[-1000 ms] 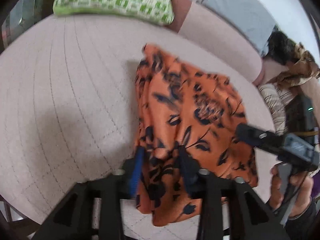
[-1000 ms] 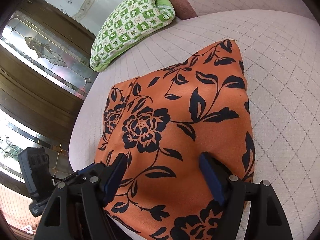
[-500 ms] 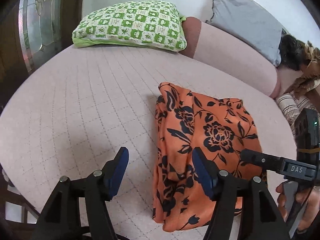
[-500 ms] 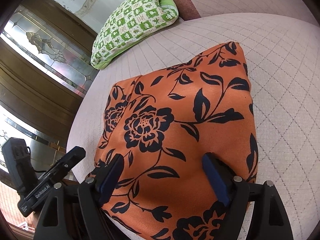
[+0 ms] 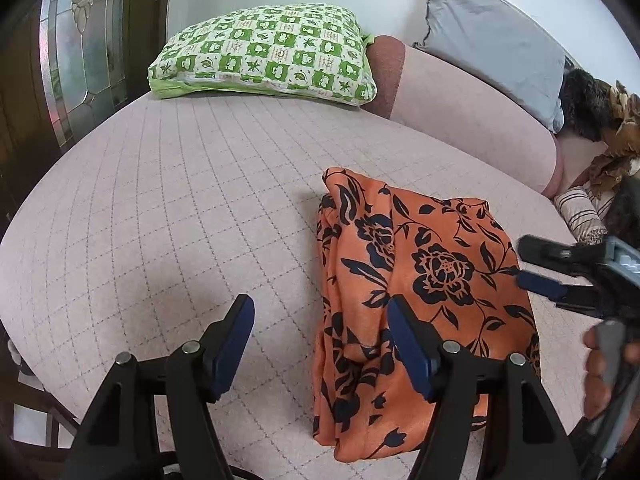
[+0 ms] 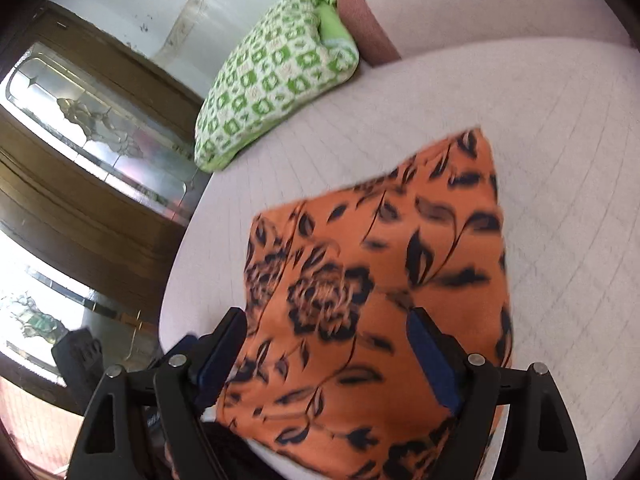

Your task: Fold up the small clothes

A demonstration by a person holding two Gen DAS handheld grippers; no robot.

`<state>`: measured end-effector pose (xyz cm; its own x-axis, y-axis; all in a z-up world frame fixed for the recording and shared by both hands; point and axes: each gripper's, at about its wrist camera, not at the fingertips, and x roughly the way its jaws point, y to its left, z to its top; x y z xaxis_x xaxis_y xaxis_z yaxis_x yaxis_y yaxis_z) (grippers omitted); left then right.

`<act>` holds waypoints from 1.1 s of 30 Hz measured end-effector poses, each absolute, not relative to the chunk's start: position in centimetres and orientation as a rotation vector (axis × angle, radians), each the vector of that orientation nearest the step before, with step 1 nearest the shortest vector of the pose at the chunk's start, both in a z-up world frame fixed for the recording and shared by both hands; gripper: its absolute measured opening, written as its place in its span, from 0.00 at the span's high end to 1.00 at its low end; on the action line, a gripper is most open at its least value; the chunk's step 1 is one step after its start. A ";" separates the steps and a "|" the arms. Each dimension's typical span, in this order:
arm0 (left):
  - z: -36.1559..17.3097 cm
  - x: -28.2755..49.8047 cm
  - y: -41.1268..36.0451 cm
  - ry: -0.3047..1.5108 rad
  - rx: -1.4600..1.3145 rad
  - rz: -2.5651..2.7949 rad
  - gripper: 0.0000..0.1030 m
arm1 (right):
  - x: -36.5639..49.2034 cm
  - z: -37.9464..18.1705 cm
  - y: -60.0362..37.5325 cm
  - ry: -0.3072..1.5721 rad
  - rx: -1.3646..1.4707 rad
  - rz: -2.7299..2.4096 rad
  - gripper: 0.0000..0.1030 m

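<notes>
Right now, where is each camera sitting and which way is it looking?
Left wrist: sits on the open left tongs, looking across the quilted pink bed; the right tongs and a hand show.
Right wrist: sits on the open right tongs, above the folded orange cloth with black flowers.
Both show that cloth and the green checked pillow.

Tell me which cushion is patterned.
The green cushion at the bed's far left: white-and-green checks with leaf motifs. The grey cushion to its right against the wall is plain.
</notes>
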<state>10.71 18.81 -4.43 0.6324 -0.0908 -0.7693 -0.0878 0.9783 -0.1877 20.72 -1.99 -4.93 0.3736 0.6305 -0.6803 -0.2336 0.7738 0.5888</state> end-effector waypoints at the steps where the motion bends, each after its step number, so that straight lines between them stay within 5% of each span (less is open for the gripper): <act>1: -4.5 10.8 18.8 0.891 -0.216 -0.002 0.32 | 21.4 -6.5 -2.1 1.101 0.447 0.546 0.14; 9: -4.8 11.2 19.0 0.903 -0.199 0.006 0.32 | 21.2 -4.7 -2.8 1.026 0.493 0.566 0.14; 12: -4.9 11.4 19.0 0.911 -0.219 -0.004 0.31 | 22.8 -8.1 -3.7 1.135 0.512 0.488 0.13; 19: -5.0 13.4 20.2 0.930 -0.359 -0.106 0.21 | 20.3 -3.9 -7.5 0.966 0.542 0.523 0.13; 28: -10.8 17.5 17.5 1.129 -0.365 -0.247 0.20 | 22.5 -10.7 -9.2 1.149 0.658 0.543 0.14; 29: -10.7 17.3 17.3 1.101 -0.349 -0.251 0.20 | 22.8 -11.3 -8.7 1.165 0.660 0.559 0.16; 31: -10.6 17.0 16.9 1.096 -0.332 -0.260 0.30 | 23.2 -12.0 -7.4 1.199 0.628 0.568 0.46; 33: -10.8 17.0 16.5 1.103 -0.319 -0.275 0.37 | 23.2 -12.2 -6.7 1.197 0.578 0.558 0.47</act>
